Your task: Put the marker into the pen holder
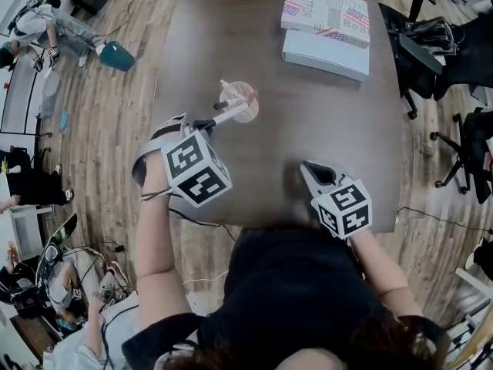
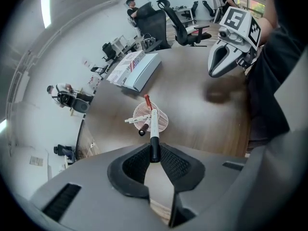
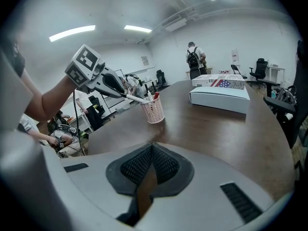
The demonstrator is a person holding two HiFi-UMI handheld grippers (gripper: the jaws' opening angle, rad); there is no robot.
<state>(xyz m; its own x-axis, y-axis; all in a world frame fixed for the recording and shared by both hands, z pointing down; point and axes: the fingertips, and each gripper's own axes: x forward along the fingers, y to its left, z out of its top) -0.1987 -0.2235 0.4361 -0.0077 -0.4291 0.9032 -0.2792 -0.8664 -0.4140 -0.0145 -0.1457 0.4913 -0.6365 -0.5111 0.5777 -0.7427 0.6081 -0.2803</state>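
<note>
White marker with a black end (image 2: 154, 129), clamped in the fingers of the left gripper (image 2: 154, 150), has its far end at the mouth of the pink mesh pen holder (image 2: 164, 121). Lowering and release appear outstanding. Right gripper (image 3: 151, 148): fingers closed, empty, well apart from the holder.

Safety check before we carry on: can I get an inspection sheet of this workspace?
Surface: dark wooden table.
Job's things: marker, tip at the rim of the pink pen holder, which holds pens.
Clutter: book on a white box at the far end.
Grippers: left hand-held gripper shut on the marker; right hand-held gripper shut, empty.
Cables: thin cable on the floor, right.
Surroundings: office chairs, people, wooden floor.
</note>
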